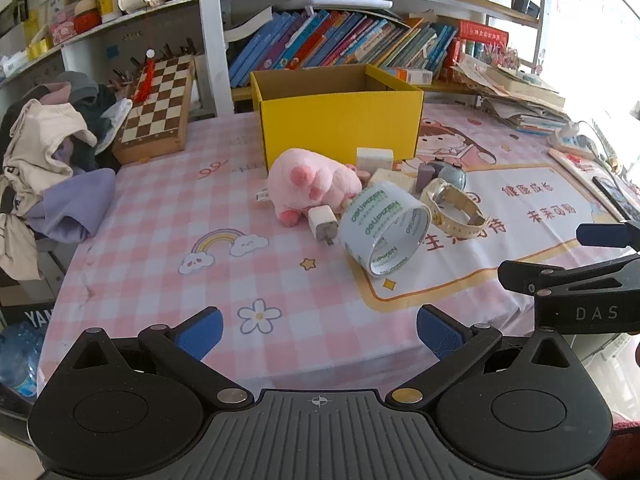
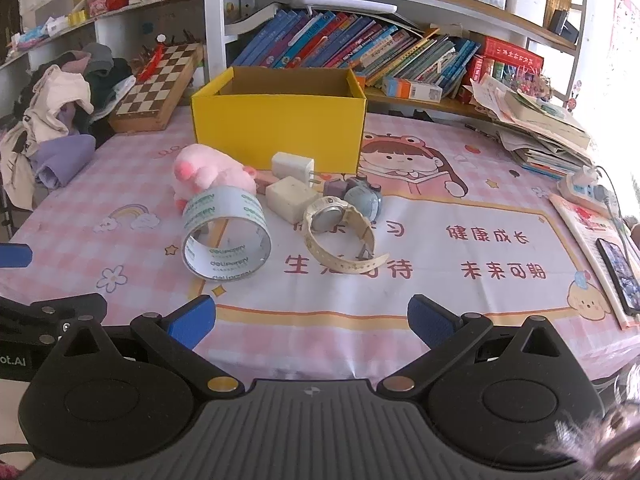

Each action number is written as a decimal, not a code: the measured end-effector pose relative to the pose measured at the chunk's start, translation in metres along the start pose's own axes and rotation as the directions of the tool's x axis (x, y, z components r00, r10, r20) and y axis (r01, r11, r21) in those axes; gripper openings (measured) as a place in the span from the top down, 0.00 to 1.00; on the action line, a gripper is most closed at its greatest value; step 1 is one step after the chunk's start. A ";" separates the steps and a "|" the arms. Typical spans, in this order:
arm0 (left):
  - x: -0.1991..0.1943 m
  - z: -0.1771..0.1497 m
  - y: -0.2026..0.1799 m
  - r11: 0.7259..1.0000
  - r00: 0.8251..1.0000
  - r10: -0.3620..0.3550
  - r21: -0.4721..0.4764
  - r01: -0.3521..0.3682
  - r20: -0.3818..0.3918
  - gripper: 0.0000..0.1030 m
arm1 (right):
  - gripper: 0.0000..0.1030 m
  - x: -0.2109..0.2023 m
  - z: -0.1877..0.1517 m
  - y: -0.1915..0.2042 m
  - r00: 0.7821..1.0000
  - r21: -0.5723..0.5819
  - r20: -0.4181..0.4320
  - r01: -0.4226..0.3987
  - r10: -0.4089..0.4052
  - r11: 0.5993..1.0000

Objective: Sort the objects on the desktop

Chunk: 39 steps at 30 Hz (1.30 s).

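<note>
1. Plainly, both tools hang low at the near edge of the table: the left gripper (image 1: 320, 332) has its blue pads spread wide with nothing between them, and the right gripper (image 2: 312, 320) is spread just as wide and also empty.

2. Ahead of both lies a tight huddle of small things, and beyond it stands the yellow box (image 2: 280, 120), open at the top. What lies on its floor cannot be seen from either view.

3. Nearest the right gripper, ahead and slightly left, is the tape roll (image 2: 226, 236), tipped on its edge. It looks light and stiff with a slick film; I would pinch across its wall, one finger inside the ring.

4. Straight ahead of the right gripper is the cream watch (image 2: 340, 232), its strap curled and springy. The case is the firm part to take.

5. Ahead of the left gripper is the pink plush toy (image 1: 312, 184), soft and light; it will squash, so a deep bite on the body suits it.

6. Touching the toy's near side is a small white charger (image 1: 322, 224), hard and smooth, best gripped on flat faces. Two more white plug blocks and a small clock sit just before the box.

7. Whether the huddle is the whole lot or a remainder, I cannot tell.
</note>
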State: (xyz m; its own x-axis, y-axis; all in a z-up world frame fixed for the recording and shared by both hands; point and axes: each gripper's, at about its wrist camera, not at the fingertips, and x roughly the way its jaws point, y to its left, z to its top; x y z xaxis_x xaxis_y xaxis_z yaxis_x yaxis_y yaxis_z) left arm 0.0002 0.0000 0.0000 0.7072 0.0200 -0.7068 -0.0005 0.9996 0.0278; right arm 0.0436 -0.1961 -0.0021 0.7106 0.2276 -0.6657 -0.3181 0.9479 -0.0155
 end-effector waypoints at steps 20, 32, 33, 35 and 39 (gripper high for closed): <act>0.005 0.000 0.006 1.000 1.000 -0.010 -0.016 0.009 -0.022 0.00 | 0.00 0.003 0.001 0.001 1.000 -0.017 -0.008 0.028 -0.028 0.999; 0.005 0.000 0.006 1.000 1.000 -0.007 -0.005 0.007 -0.022 0.00 | 0.00 0.004 0.001 0.004 0.999 -0.022 -0.009 0.030 -0.031 0.999; 0.005 0.000 0.006 1.000 1.000 -0.007 -0.006 0.007 -0.022 0.00 | 0.00 0.004 0.001 0.004 0.999 -0.022 -0.010 0.031 -0.031 0.999; 0.005 0.000 0.007 1.000 1.000 -0.007 -0.007 0.007 -0.024 0.00 | 0.00 0.004 0.000 0.004 0.999 -0.022 -0.013 0.031 -0.031 0.999; 0.005 0.000 0.008 1.000 1.000 -0.011 -0.007 0.011 -0.023 0.00 | 0.00 0.004 0.002 0.005 0.999 -0.025 -0.015 0.031 -0.031 0.999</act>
State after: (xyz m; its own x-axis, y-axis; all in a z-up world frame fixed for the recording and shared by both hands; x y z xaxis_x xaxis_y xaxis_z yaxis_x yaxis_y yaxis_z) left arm 0.0040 0.0077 -0.0030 0.6906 0.0093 -0.7232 0.0024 0.9999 0.0152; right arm 0.0463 -0.1895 -0.0033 0.7108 0.1943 -0.6760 -0.3115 0.9487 -0.0549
